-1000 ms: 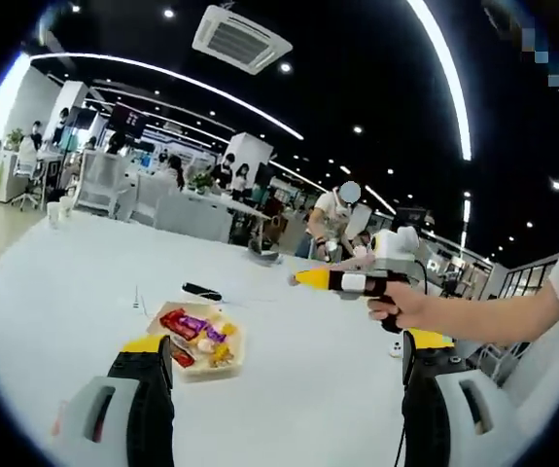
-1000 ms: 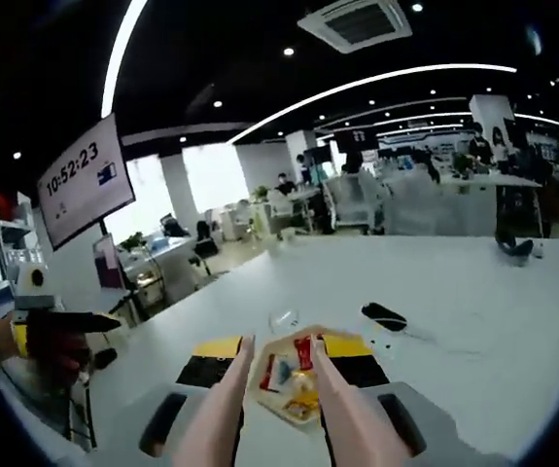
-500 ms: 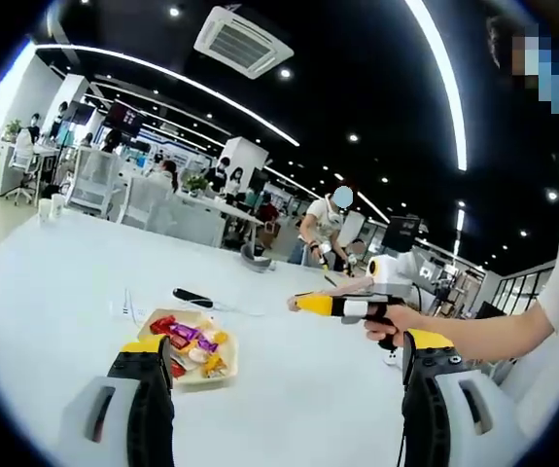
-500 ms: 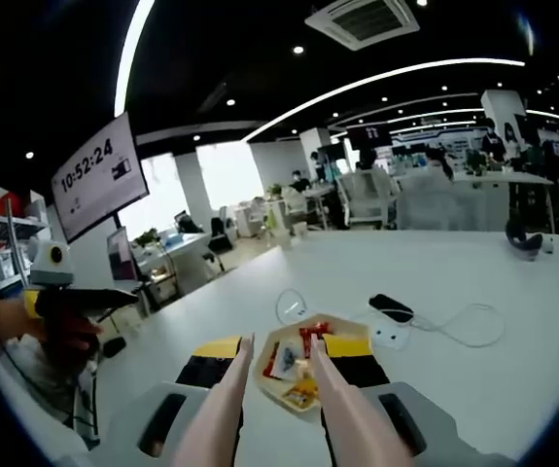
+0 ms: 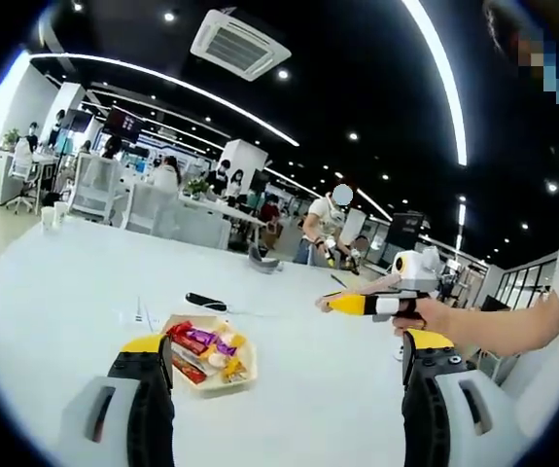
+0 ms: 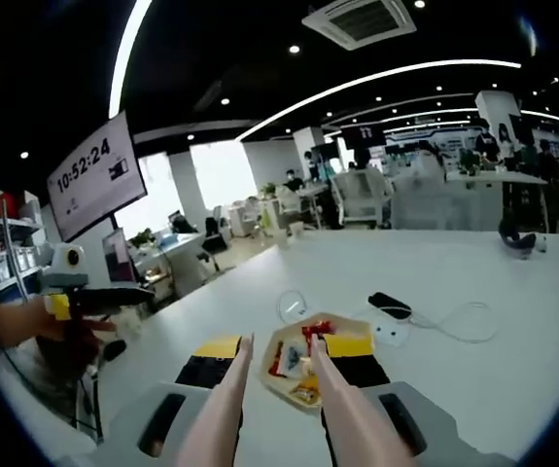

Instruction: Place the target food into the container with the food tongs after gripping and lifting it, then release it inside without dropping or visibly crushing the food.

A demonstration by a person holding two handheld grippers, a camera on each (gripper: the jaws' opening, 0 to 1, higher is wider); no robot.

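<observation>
A white table (image 6: pixel 512 321) carries a tray (image 6: pixel 301 362) of wrapped food, a black phone (image 6: pixel 390 305) and a white cable (image 6: pixel 459 322) beyond it.

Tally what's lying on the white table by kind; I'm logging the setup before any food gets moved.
Tray of wrapped snacks: 1
Black phone: 1
White cable: 1
White charger block: 1
Total: 4

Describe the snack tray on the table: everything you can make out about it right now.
The tray is a shallow, pale tan dish with angled sides, paper or light wood by its look. It sits flat on the white table, holding a loose pile of wrapped snacks in red, purple, yellow and white. In the right gripper view it lies beyond the tongs, between their two arms. A black device lies just behind it.
</observation>
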